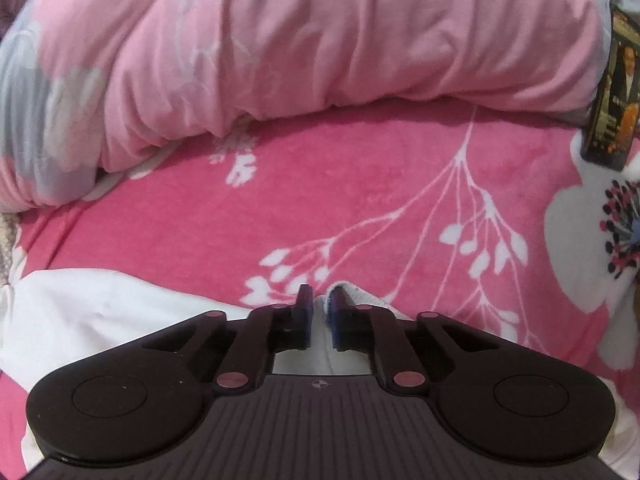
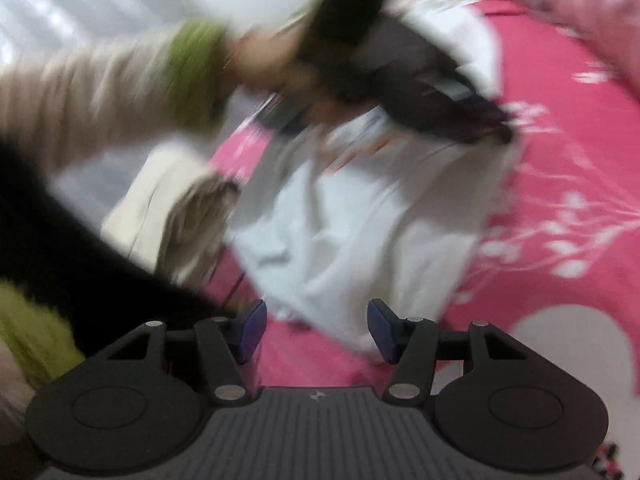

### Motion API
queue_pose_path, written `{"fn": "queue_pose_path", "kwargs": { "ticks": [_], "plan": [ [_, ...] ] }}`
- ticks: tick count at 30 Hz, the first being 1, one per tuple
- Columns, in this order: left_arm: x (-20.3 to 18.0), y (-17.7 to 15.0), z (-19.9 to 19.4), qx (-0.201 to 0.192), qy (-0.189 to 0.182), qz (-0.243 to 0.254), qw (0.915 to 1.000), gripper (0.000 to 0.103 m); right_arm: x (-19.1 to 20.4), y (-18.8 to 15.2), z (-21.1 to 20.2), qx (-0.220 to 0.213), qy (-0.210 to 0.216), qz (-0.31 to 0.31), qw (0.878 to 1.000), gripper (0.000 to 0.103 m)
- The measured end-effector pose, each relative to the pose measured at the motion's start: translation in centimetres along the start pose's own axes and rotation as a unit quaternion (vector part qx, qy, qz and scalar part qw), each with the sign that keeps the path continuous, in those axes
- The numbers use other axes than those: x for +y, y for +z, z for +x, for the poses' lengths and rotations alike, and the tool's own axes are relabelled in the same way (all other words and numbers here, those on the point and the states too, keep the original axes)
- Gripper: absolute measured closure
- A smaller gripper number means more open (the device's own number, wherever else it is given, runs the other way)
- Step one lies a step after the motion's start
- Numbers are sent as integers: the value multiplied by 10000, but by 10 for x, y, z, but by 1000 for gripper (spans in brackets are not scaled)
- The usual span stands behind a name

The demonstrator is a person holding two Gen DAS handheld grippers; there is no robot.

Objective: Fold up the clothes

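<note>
A white garment (image 2: pixel 352 232) lies crumpled on a pink flowered bedspread (image 2: pixel 560 128). In the left wrist view my left gripper (image 1: pixel 320 300) is shut on a ribbed edge of the white garment (image 1: pixel 100 312), low over the bedspread (image 1: pixel 320 184). In the blurred right wrist view my right gripper (image 2: pixel 316 320) is open and empty, just above the garment's near end. The left gripper (image 2: pixel 508 132) shows there too, held by a hand at the garment's far end.
A bunched pink duvet (image 1: pixel 340 40) lies across the back of the bed. A phone (image 1: pixel 612 96) with a lit screen leans against it at the right. A cream folded cloth (image 2: pixel 168 208) lies at the bed's left edge.
</note>
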State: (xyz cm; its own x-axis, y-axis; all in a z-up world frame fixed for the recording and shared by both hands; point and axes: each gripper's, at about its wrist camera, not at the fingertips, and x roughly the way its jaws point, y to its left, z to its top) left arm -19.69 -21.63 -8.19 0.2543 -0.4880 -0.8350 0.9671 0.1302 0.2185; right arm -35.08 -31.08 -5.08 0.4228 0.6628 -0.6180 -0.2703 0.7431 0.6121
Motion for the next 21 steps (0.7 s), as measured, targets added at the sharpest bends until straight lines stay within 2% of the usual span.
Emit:
{"fn": "queue_pose_path", "kwargs": {
  "ticks": [4,8,10,13,16,21],
  "plan": [
    [11,2,-13,-201,70,-347,9992,99,-30,1,-12,-471,-588,977,9924,44],
    [16,3,-22,-363,167,-542,9977,99,-58,-1,7,-348,-1140,1810,9762,46],
    [19,3,-29,-514,218,-691,9960,100,-66,-1,19,-328,-1116,2103,9707,46],
    [28,4,-44,-852,309,-1042,9904,101,-71,1,31,-312,-799,2373,9676,51],
    [38,3,-61,-1208,396,-1420,9817,101,-73,2,42,-219,-439,2652,9629,54],
    [53,1,-85,-1669,500,-1902,9662,102,-74,-4,52,-73,-314,2944,9551,61]
  ]
}}
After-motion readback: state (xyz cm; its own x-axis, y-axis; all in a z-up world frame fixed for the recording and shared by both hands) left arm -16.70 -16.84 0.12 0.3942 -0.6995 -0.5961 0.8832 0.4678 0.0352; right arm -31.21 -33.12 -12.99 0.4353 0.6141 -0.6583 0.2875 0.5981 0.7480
